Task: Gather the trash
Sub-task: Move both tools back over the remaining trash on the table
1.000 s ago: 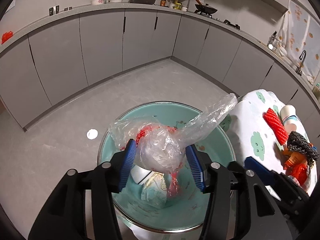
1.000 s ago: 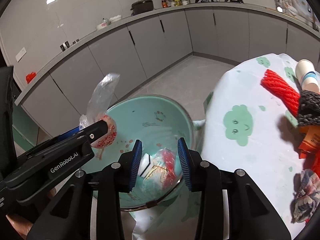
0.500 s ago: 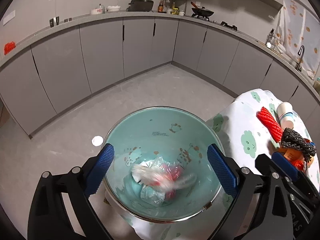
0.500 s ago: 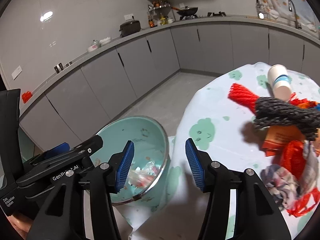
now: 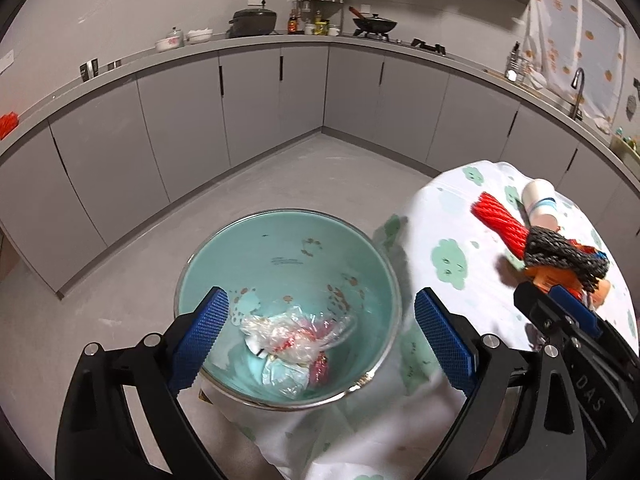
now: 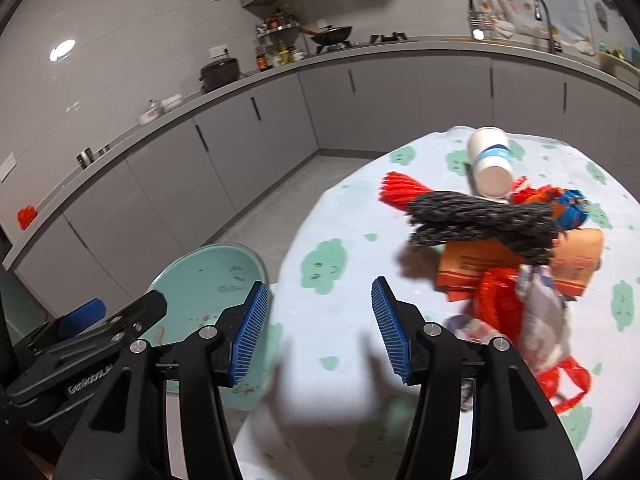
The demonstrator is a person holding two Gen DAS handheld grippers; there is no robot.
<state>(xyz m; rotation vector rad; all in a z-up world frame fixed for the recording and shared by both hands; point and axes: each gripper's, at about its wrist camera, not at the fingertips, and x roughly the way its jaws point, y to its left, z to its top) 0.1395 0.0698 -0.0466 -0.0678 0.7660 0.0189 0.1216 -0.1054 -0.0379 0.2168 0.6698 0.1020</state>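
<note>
A teal bin (image 5: 280, 248) stands beside the table, with a clear plastic bag (image 5: 298, 330) lying in it on other scraps. My left gripper (image 5: 322, 338) is wide open and empty above the bin. My right gripper (image 6: 320, 330) is open and empty over the tablecloth (image 6: 340, 240), left of a trash pile: a black foam net (image 6: 484, 216), a red foam net (image 6: 400, 192), an orange carton (image 6: 520, 264), red plastic (image 6: 496, 304) and a white cup (image 6: 490, 160). The bin also shows in the right wrist view (image 6: 212, 276).
Grey kitchen cabinets (image 5: 248, 108) run along the far walls, with a pot (image 5: 254, 22) and a wok (image 5: 374, 22) on the counter. The grey floor (image 5: 280, 176) lies between the cabinets and the table. The pile also shows in the left wrist view (image 5: 560, 252).
My left gripper opened and let go of the plastic bag, which dropped into the bin. My right gripper swung right from the bin towards the pile and opened wider.
</note>
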